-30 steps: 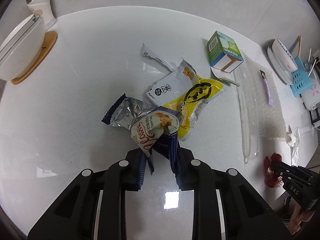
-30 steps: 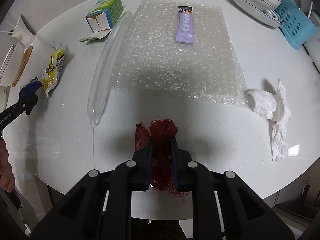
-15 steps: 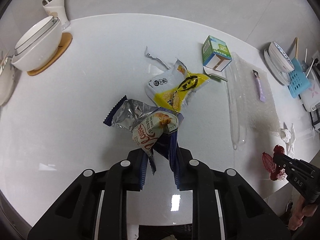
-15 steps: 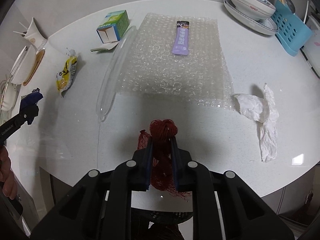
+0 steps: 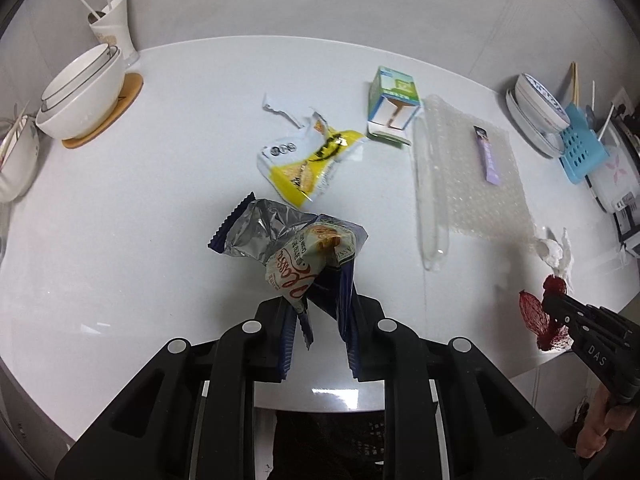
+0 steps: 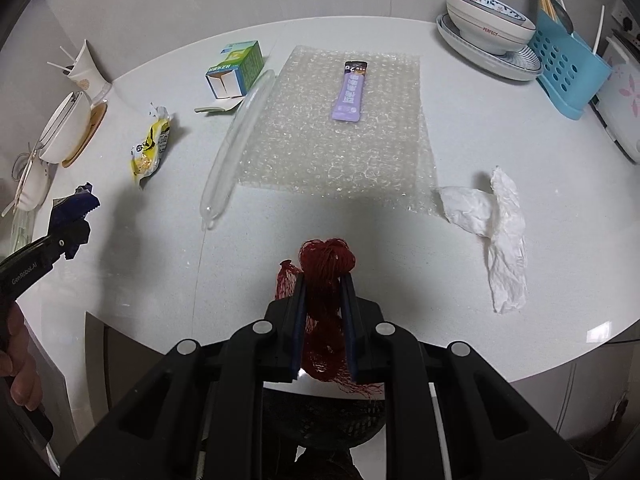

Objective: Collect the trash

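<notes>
1. Trash lies spread over the white worktop (image 6: 500, 128), and two pieces are already pinched and held above it.
2. Left tongs (image 5: 320, 344) are clenched on a crumpled silver-and-blue snack wrapper (image 5: 296, 248); its lower end is hidden between the pads, and its print is too creased to read.
3. Right tongs (image 6: 323, 320) are clenched on a wad of red mesh netting (image 6: 326, 280); loose strands hang below the jaws, over the dark opening under the worktop edge.
4. That dark opening is cut off by the tongs' body in both views, so I cannot tell what it is.
5. Yellow snack packet (image 5: 312, 160) lies torn open near the middle of the worktop, apart from both tongs.
6. Green-and-white carton (image 6: 236, 68) lies on its side with its end flaps open, just beside a sheet of bubble wrap (image 6: 340, 152).
7. Purple sachet (image 6: 351, 92) rests on the bubble wrap; its lettering is too small to make out.
8. Crumpled white tissue (image 6: 496, 220) lies just beside the sheet's near right corner.
9. Stacked white bowls (image 5: 80, 92) on a wooden coaster sit at the far left; a blue utensil holder (image 6: 568, 68) at the far right is partly cut off.
10. Only the fingers of the person's hand (image 6: 16, 364) show at the left border of the right wrist view.
</notes>
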